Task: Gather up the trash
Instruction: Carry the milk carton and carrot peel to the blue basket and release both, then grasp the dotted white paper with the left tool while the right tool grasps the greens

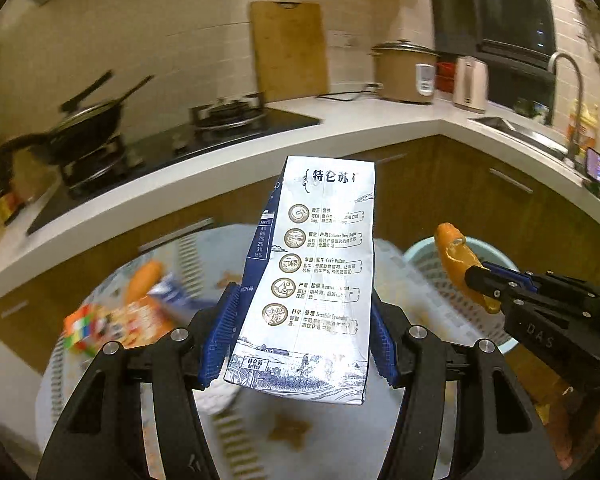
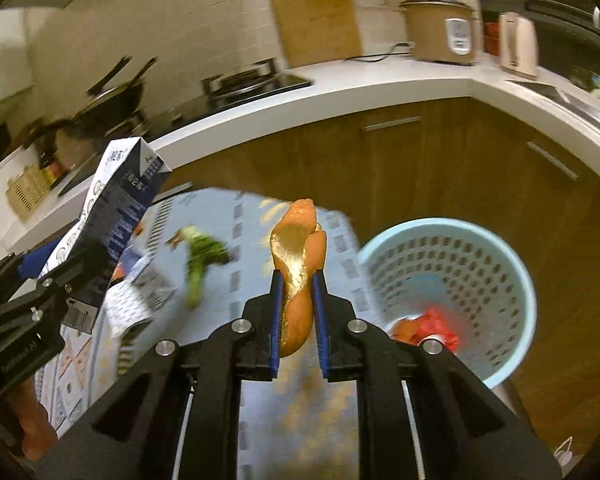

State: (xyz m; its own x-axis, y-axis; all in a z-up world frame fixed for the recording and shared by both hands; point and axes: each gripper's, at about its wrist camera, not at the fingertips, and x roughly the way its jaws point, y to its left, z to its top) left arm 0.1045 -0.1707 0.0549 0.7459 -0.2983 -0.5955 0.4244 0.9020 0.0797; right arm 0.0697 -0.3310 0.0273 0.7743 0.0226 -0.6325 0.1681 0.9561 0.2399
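Our left claw (image 1: 304, 336) grips a milk carton (image 1: 312, 280) upright above the table (image 1: 260, 420). Our right claw (image 2: 298, 320) clamps an orange peel (image 2: 300, 272), raised beside the pale blue basket (image 2: 512, 280), which holds red scraps (image 2: 432, 328). A green vegetable piece (image 2: 200, 260) lies on the table.

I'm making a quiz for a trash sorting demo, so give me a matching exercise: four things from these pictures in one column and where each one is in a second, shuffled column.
Things:
1. milk carton
2. carrot piece
3. red wrapper
4. green vegetable stalk

Places:
A. lying on the table mat
B. in the left gripper
C. inside the blue basket
D. in the right gripper

Pairs: 1-B, 2-D, 3-C, 4-A
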